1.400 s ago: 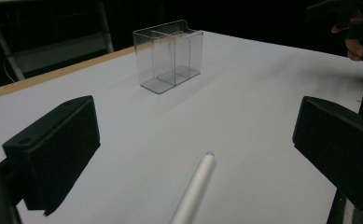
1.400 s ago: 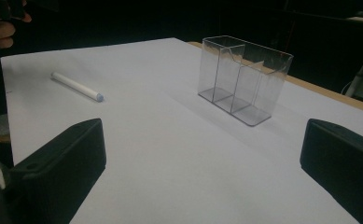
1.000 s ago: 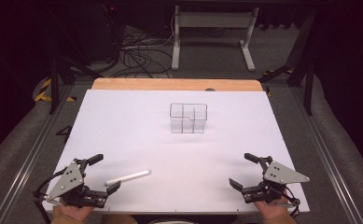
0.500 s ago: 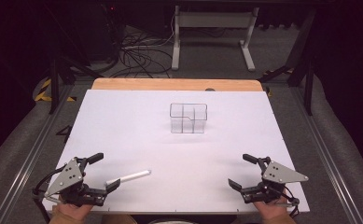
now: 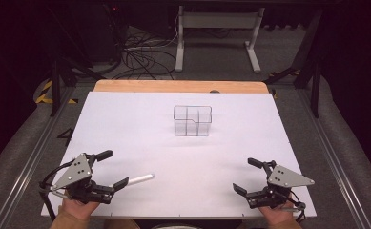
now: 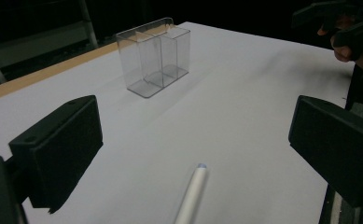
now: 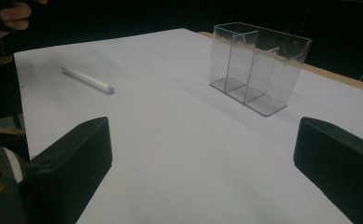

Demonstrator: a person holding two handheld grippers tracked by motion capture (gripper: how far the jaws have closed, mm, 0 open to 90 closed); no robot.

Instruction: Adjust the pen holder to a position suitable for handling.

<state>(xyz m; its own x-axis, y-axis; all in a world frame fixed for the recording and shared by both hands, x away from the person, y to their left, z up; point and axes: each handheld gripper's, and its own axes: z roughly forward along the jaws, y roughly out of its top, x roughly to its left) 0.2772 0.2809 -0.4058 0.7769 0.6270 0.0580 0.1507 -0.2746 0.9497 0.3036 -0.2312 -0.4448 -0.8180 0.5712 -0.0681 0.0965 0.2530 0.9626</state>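
Observation:
A white pen [image 5: 140, 179] [image 6: 191, 195] [image 7: 87, 79] lies flat on the white table top [image 5: 250, 138] near the front left. My left gripper [image 5: 108, 168] [image 6: 193, 140] stands open just left of it, the pen's near end lying between the wide-apart jaws. A clear plastic holder [image 5: 192, 120] [image 6: 154, 56] [image 7: 258, 65] with several compartments stands upright and empty in the middle of the table. My right gripper [image 5: 248, 175] [image 7: 202, 163] is open at the front right, nothing between its jaws.
A wooden strip [image 5: 180, 86] shows along the table's far edge. Beyond it are metal table legs [image 5: 216, 36] and loose cables [image 5: 135, 55] on the floor. Rails [image 5: 25, 157] run along both sides.
Both grippers have shifted slightly toward the front edge. The pen and the holder have not moved.

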